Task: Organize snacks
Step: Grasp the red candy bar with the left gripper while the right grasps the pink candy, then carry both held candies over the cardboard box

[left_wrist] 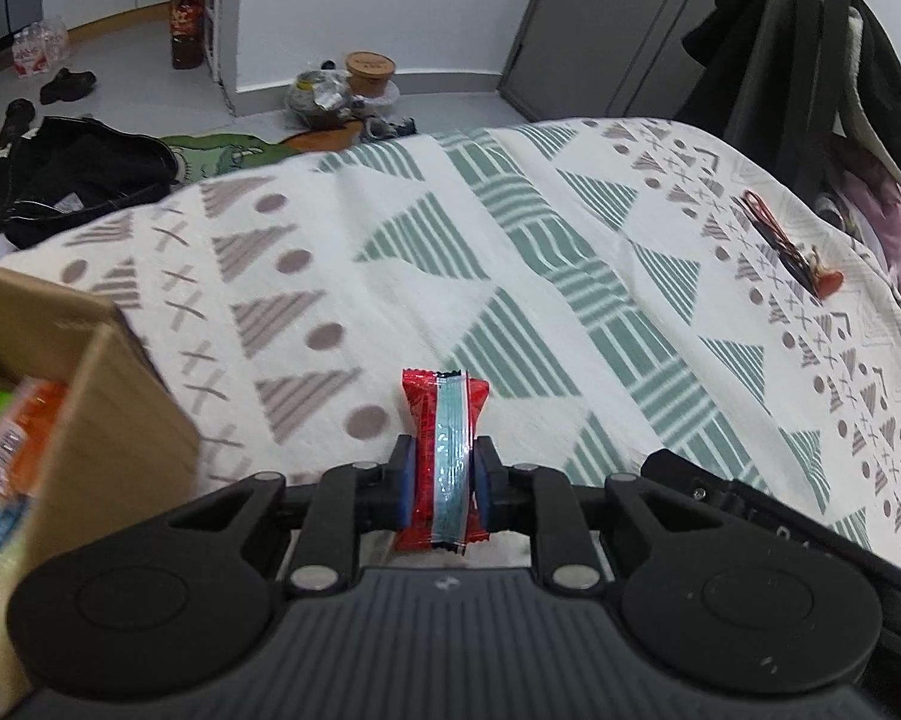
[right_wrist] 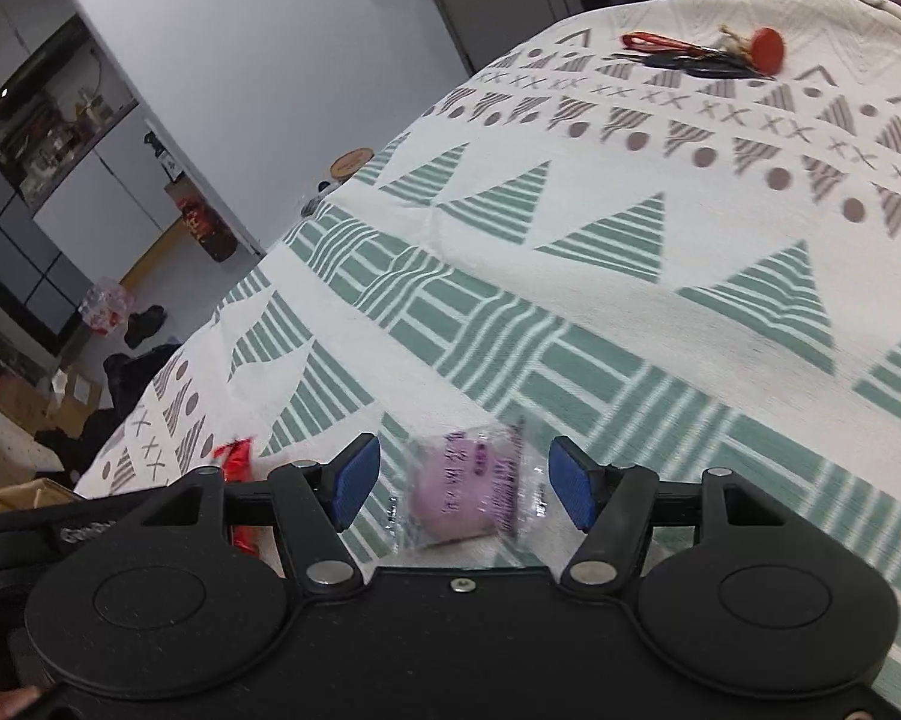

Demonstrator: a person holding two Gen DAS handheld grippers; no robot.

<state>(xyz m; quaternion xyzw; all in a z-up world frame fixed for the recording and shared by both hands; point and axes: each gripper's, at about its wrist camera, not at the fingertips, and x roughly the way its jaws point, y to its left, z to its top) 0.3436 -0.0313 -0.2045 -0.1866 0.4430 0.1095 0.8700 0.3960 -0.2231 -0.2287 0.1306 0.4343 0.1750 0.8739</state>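
- The left gripper [left_wrist: 441, 474] is clamped on a red snack packet [left_wrist: 444, 456] with a pale blue stripe; the blue pads press both sides of it, and the packet stands upright just above the bed [left_wrist: 510, 228].
- The right gripper [right_wrist: 463, 483] is spread wide, and a purple snack in a clear wrapper [right_wrist: 465, 495] lies on the bedspread between its fingers, touching neither pad.
- In the right wrist view the red packet shows at the lower left, beside the left tool.
- A cardboard box [left_wrist: 108, 420] stands at the bed's left edge, with blurred colourful packets [left_wrist: 12, 438] inside.
- Near the bed's far right edge lies a bunch of keys with a red tag [right_wrist: 714, 54].
- Beyond the bed, on the floor, are dark clothes [left_wrist: 78, 174], shoes [left_wrist: 66, 84] and a brown tub [left_wrist: 370, 72].
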